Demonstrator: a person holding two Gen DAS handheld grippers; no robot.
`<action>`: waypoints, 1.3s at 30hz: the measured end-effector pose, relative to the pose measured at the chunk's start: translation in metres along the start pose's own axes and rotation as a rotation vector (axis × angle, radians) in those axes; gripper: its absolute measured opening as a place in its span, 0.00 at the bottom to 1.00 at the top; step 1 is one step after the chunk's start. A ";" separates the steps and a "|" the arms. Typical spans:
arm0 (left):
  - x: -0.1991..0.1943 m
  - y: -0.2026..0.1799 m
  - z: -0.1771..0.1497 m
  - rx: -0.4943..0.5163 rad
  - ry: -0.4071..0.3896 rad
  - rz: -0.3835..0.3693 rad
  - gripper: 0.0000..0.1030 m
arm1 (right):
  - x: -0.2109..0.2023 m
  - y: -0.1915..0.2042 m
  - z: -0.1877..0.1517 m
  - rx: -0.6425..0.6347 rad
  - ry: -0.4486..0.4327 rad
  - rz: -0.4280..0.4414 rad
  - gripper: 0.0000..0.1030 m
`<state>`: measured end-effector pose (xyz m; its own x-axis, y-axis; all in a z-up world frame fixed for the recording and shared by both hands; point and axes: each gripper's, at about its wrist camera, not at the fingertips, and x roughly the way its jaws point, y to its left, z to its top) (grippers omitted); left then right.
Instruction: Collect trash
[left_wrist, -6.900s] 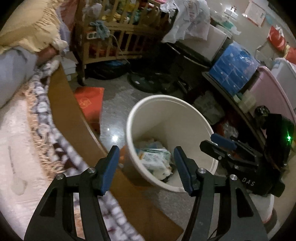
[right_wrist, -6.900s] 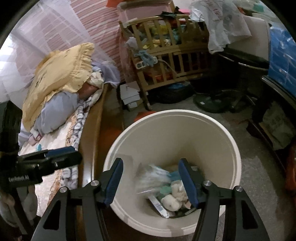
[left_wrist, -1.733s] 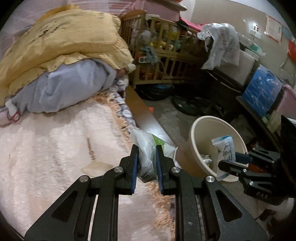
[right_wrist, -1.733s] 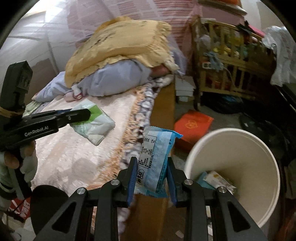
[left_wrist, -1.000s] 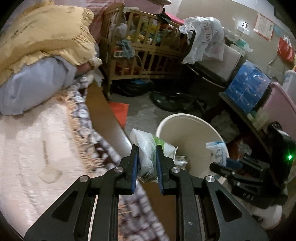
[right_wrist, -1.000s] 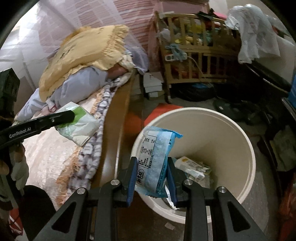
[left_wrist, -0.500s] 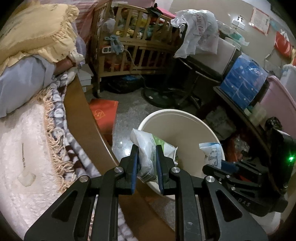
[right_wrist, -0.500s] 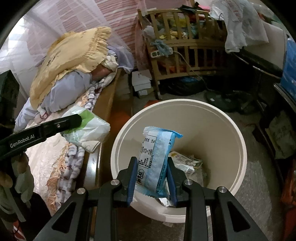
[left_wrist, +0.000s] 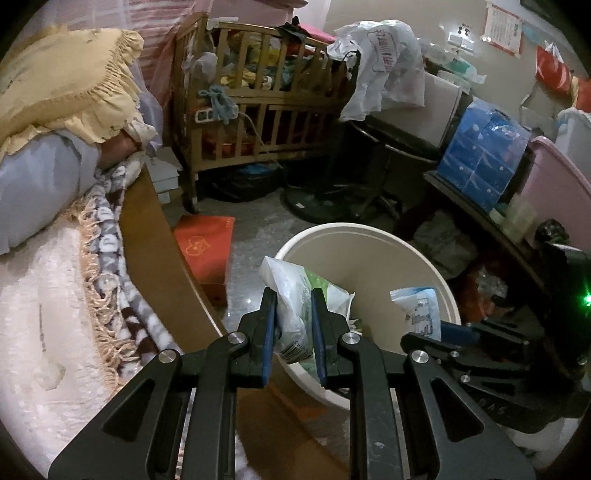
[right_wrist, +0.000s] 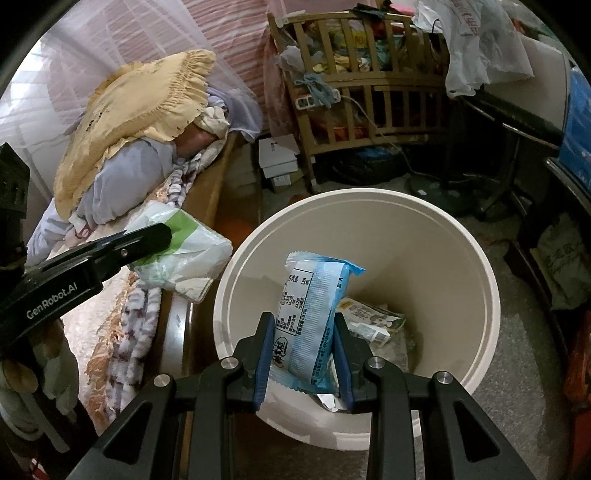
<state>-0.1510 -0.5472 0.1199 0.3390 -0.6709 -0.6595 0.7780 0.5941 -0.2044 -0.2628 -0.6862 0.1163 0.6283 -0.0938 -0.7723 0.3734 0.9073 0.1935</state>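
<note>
The left gripper (left_wrist: 293, 325) has its jaws clenched on a crumpled white and green plastic bag (left_wrist: 295, 295), which sticks out ahead of the jaw tips. Seen from the right wrist, that bag (right_wrist: 184, 254) hangs over the wooden bed edge (right_wrist: 207, 206), just beside the outer rim of the cream waste bin (right_wrist: 476, 266). The right gripper (right_wrist: 304, 345) has its jaws clamped on a blue and white snack wrapper (right_wrist: 314, 328), held upright between the pads and standing above the bin's open mouth. Beyond the right jaws, on the bin floor, lie flattened packets and paper scraps (right_wrist: 369, 317). In the left wrist view the bin (left_wrist: 332, 230) sits directly ahead of and below the left jaws, with the wrapper (left_wrist: 421, 310) to their right. A red box (left_wrist: 205, 247) lies on the floor left of the left jaws, beside the bed edge.
</note>
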 end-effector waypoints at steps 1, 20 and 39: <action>0.002 0.001 0.000 -0.005 0.002 -0.009 0.15 | 0.001 0.000 0.000 0.002 0.000 -0.002 0.28; 0.016 0.002 0.000 -0.052 0.031 -0.056 0.63 | -0.001 0.000 -0.012 0.052 -0.034 -0.075 0.52; -0.048 0.019 -0.013 0.033 -0.145 0.115 0.63 | -0.063 0.055 -0.011 -0.013 -0.218 -0.174 0.65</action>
<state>-0.1593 -0.4975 0.1386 0.4975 -0.6581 -0.5651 0.7462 0.6569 -0.1081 -0.2892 -0.6261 0.1686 0.6880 -0.3331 -0.6448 0.4804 0.8750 0.0606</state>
